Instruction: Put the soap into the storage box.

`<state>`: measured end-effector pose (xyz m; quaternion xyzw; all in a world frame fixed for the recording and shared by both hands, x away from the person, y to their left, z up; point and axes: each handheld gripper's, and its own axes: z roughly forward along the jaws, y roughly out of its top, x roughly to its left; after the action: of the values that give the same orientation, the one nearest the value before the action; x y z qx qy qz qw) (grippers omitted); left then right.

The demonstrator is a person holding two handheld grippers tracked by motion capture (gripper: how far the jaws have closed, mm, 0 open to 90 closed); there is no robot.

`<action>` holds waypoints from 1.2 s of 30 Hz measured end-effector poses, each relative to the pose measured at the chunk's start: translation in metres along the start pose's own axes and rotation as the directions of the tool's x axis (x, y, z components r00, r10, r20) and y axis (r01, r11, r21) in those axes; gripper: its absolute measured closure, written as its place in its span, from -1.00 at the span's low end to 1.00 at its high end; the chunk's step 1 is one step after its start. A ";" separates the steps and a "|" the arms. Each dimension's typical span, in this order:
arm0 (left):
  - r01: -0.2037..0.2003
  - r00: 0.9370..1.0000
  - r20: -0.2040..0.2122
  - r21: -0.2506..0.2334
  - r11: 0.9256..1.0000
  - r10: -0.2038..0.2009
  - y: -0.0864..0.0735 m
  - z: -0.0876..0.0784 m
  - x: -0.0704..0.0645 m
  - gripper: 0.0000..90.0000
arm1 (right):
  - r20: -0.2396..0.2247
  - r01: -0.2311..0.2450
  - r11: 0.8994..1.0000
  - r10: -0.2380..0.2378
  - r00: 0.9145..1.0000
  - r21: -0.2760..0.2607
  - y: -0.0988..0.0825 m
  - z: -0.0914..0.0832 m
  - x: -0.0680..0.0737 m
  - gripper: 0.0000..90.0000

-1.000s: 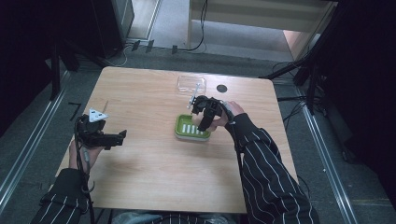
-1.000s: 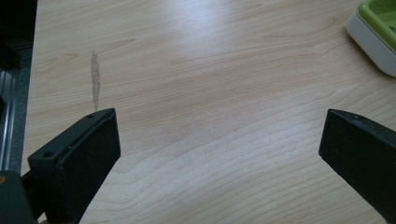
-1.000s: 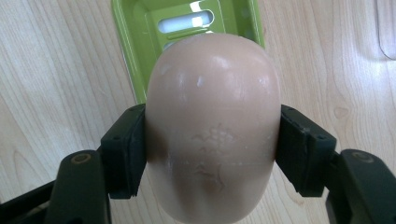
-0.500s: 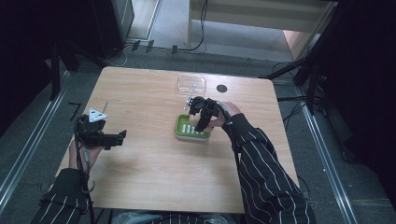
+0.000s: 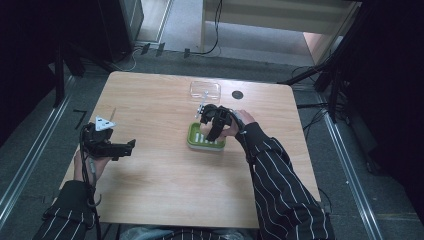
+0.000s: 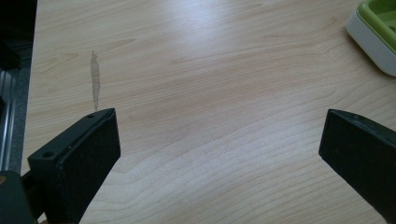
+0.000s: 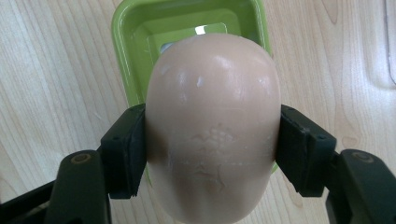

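soap: a pale, rounded bar of soap (image 7: 212, 121) sits in the middle of the right gripper view, pinched on its two sides by the black jaws
right gripper: the right gripper (image 5: 212, 125) is near the middle of the high view, squeezed tight on the soap
green dish: the green soap dish (image 7: 187, 28) peeks out behind the soap at the top of the right gripper view; in the high view it lies just under the right gripper
soap and dish: the soap hangs right over the dish, so I think the way to go is straight down; I cannot tell if the soap touches the dish yet
long side: the soap's long side runs up and down the right gripper view, the same way as the dish's long side
left gripper: the left gripper (image 5: 117, 147) is at the left of the high view, far from the dish, jaws wide with nothing in them
nearer hand: the right one, by a lot
clear lid: a clear lid (image 5: 205, 90) lies on the table (image 5: 165, 200) above the dish in the high view
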<state>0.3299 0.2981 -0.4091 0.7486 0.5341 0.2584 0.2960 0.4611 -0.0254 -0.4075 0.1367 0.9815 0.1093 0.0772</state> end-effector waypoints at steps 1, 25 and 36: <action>0.000 1.000 0.000 0.000 1.000 0.000 0.000 0.000 0.000 -1.00 | 0.000 0.000 1.000 0.000 1.000 0.000 0.000 0.000 0.000 -0.26; -0.007 1.000 0.001 0.004 1.000 0.007 0.000 0.000 0.000 -1.00 | -0.015 -0.015 0.999 0.015 1.000 -0.028 -0.001 0.017 -0.004 -0.26; -0.007 1.000 0.000 0.005 1.000 0.007 0.000 0.000 0.000 -1.00 | -0.016 -0.015 0.999 0.014 1.000 -0.046 0.001 0.021 -0.005 -0.26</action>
<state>0.3299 0.2980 -0.4090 0.7512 0.5319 0.2581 0.2934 0.4693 -0.0221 -0.4268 0.1411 0.9783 0.1336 0.0717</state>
